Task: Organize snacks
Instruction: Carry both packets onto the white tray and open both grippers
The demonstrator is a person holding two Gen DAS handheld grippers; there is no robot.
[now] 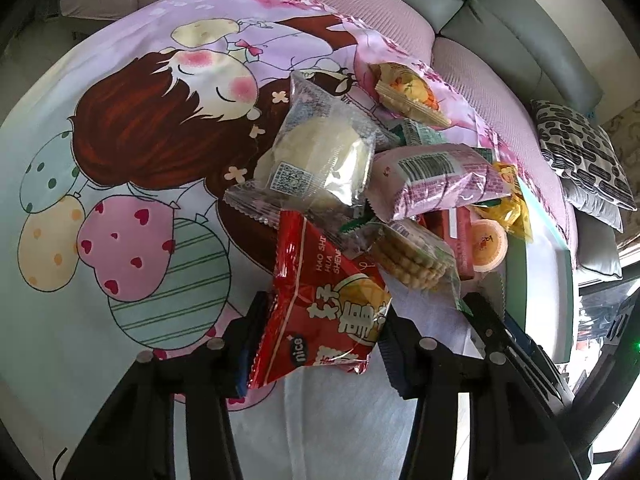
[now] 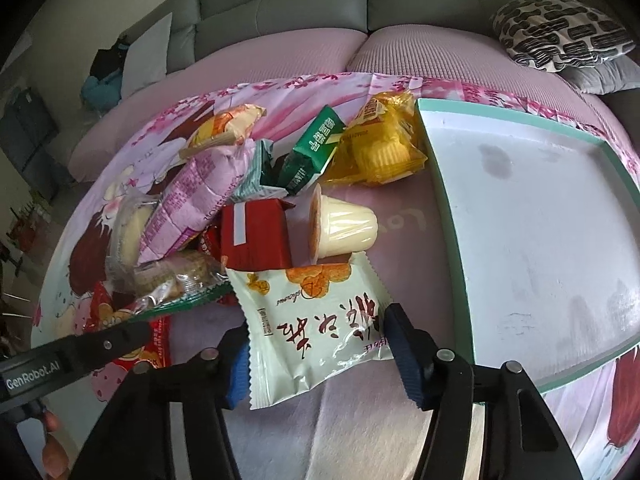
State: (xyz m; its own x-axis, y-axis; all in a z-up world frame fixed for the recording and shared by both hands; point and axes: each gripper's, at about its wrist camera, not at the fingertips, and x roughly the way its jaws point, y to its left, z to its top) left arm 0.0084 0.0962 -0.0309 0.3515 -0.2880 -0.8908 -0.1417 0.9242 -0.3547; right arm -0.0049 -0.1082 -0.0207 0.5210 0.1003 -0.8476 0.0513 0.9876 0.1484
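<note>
A red snack packet [image 1: 320, 304] sits between the pads of my left gripper [image 1: 320, 320], which is shut on its two side edges at the near end of the snack pile. A white packet with orange print [image 2: 316, 320] lies between the pads of my right gripper [image 2: 316, 328], which press on both its sides and bow it slightly. Behind it are a pudding cup [image 2: 344, 224], a red box [image 2: 256, 236], a green packet [image 2: 316, 148], a yellow cake packet [image 2: 380, 144] and a pink packet [image 2: 192, 200]. The left gripper's finger [image 2: 100, 344] shows at the left.
A white tray with a teal rim [image 2: 444, 208] lies just right of the pile and holds nothing. Everything rests on a cartoon-print cloth [image 1: 120, 160] over a pink seat. A grey sofa back [image 2: 280, 4] and a black-and-white cushion [image 2: 560, 32] lie beyond.
</note>
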